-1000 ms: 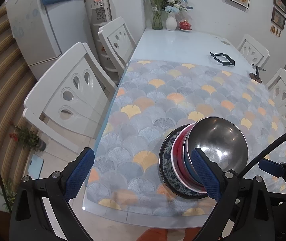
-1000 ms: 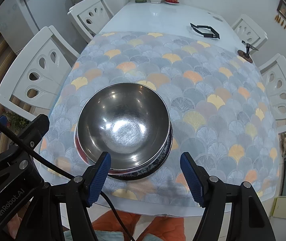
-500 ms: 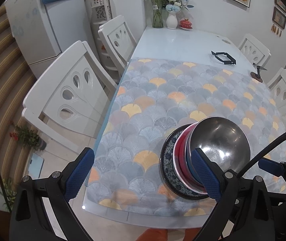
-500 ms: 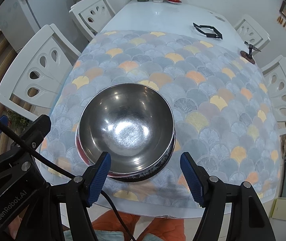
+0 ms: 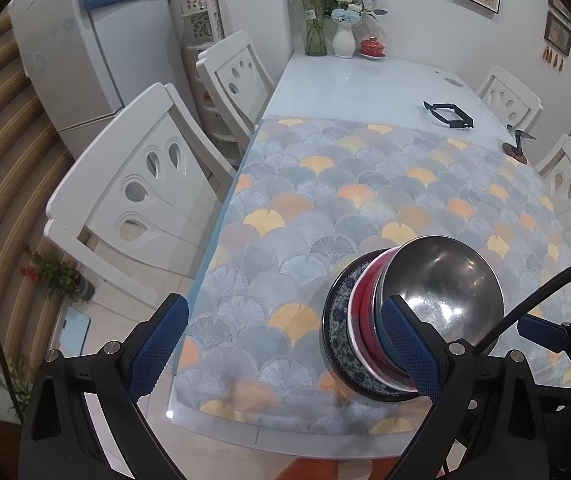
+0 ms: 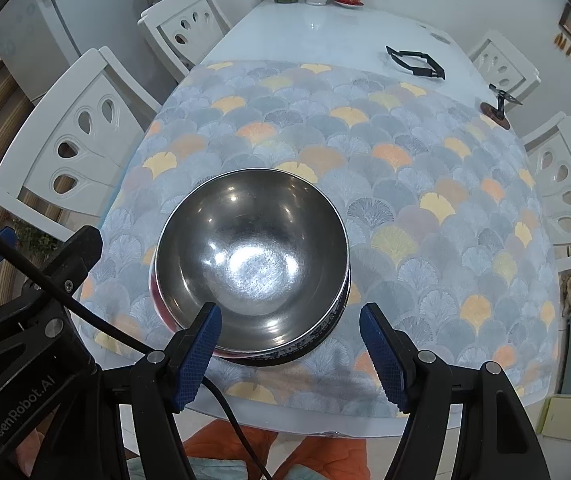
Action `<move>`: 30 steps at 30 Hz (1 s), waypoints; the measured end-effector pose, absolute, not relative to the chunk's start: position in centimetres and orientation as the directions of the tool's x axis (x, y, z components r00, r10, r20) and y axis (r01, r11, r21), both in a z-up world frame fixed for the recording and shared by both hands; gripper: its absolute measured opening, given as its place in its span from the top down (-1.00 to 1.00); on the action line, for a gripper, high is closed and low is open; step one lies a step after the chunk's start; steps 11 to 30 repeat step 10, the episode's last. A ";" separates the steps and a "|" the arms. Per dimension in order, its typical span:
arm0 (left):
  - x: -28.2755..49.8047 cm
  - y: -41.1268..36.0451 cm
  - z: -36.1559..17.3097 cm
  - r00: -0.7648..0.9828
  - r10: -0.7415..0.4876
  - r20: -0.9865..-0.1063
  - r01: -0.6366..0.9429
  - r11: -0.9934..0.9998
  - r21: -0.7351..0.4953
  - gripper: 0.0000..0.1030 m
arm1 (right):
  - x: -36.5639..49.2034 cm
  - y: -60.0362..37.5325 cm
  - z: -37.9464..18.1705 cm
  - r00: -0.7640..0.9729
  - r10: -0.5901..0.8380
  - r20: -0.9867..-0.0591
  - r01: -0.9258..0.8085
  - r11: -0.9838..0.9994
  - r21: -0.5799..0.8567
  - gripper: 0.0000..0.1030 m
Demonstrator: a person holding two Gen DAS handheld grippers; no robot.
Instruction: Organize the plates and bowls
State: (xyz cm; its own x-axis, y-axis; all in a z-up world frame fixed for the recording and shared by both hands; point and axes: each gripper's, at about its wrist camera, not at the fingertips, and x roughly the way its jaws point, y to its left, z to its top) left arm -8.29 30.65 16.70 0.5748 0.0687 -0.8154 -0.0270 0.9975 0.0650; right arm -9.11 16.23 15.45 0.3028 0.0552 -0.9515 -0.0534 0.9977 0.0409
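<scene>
Fingers (image 6: 197, 354) of both grippers stand open and grip nothing, hovering at the near desk (image 6: 325, 28) edge, where the steel bowl (image 6: 251, 258) sits on a red bowl (image 5: 359, 320) and patterned plate (image 5: 335, 330). We judge the steel light, stiff and slippery, so we would pinch its rim; the plate looks breakable and heavier.

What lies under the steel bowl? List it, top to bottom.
Under the steel bowl: a blue rim, red dishes, then a blue-and-white patterned plate on the tablecloth. The bowl covers their insides, so the exact count of dishes cannot be told.
</scene>
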 end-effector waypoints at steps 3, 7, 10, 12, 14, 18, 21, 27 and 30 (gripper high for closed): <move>-8.2 30.8 16.7 0.570 0.071 -0.818 -0.035 0.997 0.063 -0.89 | -9.0 16.2 15.4 0.300 0.057 -0.952 -0.056 0.998 0.042 -0.34; -8.2 30.9 16.7 0.580 0.109 -0.807 -0.055 0.994 0.094 -0.89 | -8.8 16.4 15.3 0.293 0.060 -0.954 -0.059 0.997 0.045 -0.35; -8.2 30.9 16.7 0.589 0.128 -0.798 -0.056 0.991 0.118 -0.89 | -8.8 16.5 15.2 0.291 0.060 -0.955 -0.060 0.997 0.044 -0.34; -8.2 30.9 16.7 0.589 0.128 -0.798 -0.056 0.991 0.118 -0.89 | -8.8 16.5 15.2 0.291 0.060 -0.955 -0.060 0.997 0.044 -0.34; -8.2 30.9 16.7 0.589 0.128 -0.798 -0.056 0.991 0.118 -0.89 | -8.8 16.5 15.2 0.291 0.060 -0.955 -0.060 0.997 0.044 -0.34; -8.2 30.9 16.7 0.589 0.128 -0.798 -0.056 0.991 0.118 -0.89 | -8.8 16.5 15.2 0.291 0.060 -0.955 -0.060 0.997 0.044 -0.34; -8.2 30.9 16.7 0.589 0.128 -0.798 -0.056 0.991 0.118 -0.89 | -8.8 16.5 15.2 0.291 0.060 -0.955 -0.060 0.997 0.044 -0.34; -8.2 30.9 16.7 0.589 0.128 -0.798 -0.056 0.991 0.118 -0.89 | -8.8 16.5 15.2 0.291 0.060 -0.955 -0.060 0.997 0.044 -0.34; -8.2 30.9 16.7 0.589 0.128 -0.798 -0.056 0.991 0.118 -0.89 | -8.8 16.5 15.2 0.291 0.060 -0.955 -0.060 0.997 0.044 -0.34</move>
